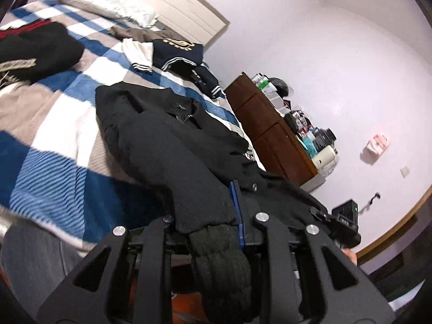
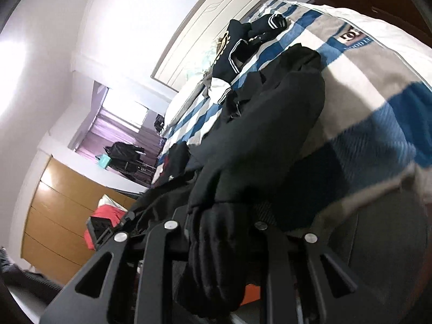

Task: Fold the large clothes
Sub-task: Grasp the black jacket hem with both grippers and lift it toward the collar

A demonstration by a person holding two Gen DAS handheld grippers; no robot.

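A black jacket [image 1: 151,124] lies on the blue, white and grey checked blanket [image 1: 54,140] of a bed. My left gripper [image 1: 216,216] is shut on one black sleeve near its ribbed cuff [image 1: 221,264], which hangs back between the fingers. My right gripper [image 2: 216,224] is shut on the other sleeve near its ribbed cuff [image 2: 213,264]. The jacket [image 2: 275,113] stretches from the gripper up over the blanket [image 2: 378,86]. The fingertips are buried in the cloth in both views.
A navy and white jacket [image 1: 172,54] and another dark garment [image 1: 35,46] lie further up the bed. A brown dresser [image 1: 270,132] loaded with items stands beside the bed. A wooden wardrobe [image 2: 54,216] and a window [image 2: 121,113] show in the right wrist view.
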